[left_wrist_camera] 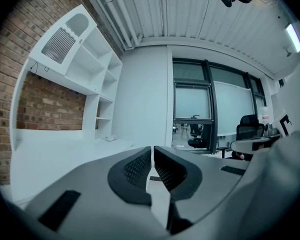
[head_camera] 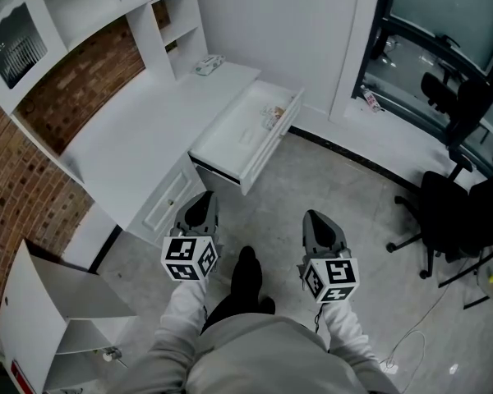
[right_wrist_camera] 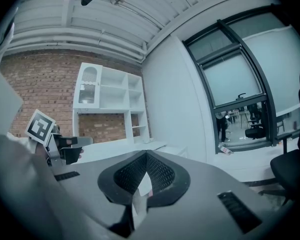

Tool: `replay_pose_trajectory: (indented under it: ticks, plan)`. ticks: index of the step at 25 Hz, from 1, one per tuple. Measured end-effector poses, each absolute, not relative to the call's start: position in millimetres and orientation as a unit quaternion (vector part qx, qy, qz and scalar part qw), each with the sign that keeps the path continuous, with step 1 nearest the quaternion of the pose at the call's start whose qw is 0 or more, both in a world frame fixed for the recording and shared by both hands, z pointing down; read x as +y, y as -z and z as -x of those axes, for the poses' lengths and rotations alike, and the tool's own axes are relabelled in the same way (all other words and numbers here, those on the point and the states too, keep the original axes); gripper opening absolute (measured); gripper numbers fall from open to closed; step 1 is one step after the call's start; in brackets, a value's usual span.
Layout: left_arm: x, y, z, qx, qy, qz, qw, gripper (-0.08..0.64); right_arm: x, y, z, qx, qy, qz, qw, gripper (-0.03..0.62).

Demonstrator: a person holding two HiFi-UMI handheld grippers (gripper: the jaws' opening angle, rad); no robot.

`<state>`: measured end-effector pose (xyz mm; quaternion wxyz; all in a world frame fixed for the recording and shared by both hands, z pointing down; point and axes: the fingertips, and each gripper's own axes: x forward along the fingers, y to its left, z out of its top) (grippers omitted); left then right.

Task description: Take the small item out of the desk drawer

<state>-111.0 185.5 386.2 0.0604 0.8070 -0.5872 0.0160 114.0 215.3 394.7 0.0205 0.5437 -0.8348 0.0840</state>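
The white desk's drawer (head_camera: 245, 135) stands pulled out, and a small pale item (head_camera: 273, 116) lies near its far end. Both grippers hang low over the floor in front of the desk, short of the drawer. My left gripper (head_camera: 202, 203) is shut, its ribbed pads (left_wrist_camera: 140, 166) nearly touching with nothing between them. My right gripper (head_camera: 316, 218) is shut too, its pads (right_wrist_camera: 157, 171) meeting at the tip and holding nothing. The right gripper view also catches the left gripper (right_wrist_camera: 62, 149) at its left edge.
A white hutch with shelves (head_camera: 90, 11) stands on the desk (head_camera: 140, 138) against a brick wall. A small packet (head_camera: 207, 64) lies on the desk's far end. An open white cabinet (head_camera: 53, 310) is at lower left. A black office chair (head_camera: 456, 208) stands at right.
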Motion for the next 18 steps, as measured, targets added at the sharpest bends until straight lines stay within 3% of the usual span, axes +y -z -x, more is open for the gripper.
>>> replay_pose_trajectory:
  ticks: [4, 18]
  plan:
    - [163.3, -383.7, 111.1, -0.586, -0.016, -0.809, 0.054, 0.025, 197.8, -394.0, -116.2, -0.83, -0.081, -0.551, 0.02, 0.028]
    - [53.2, -398.7, 105.0, -0.563, -0.021, -0.823, 0.068, 0.171, 99.2, -406.2, -120.2, -0.817, -0.094, -0.567, 0.037, 0.028]
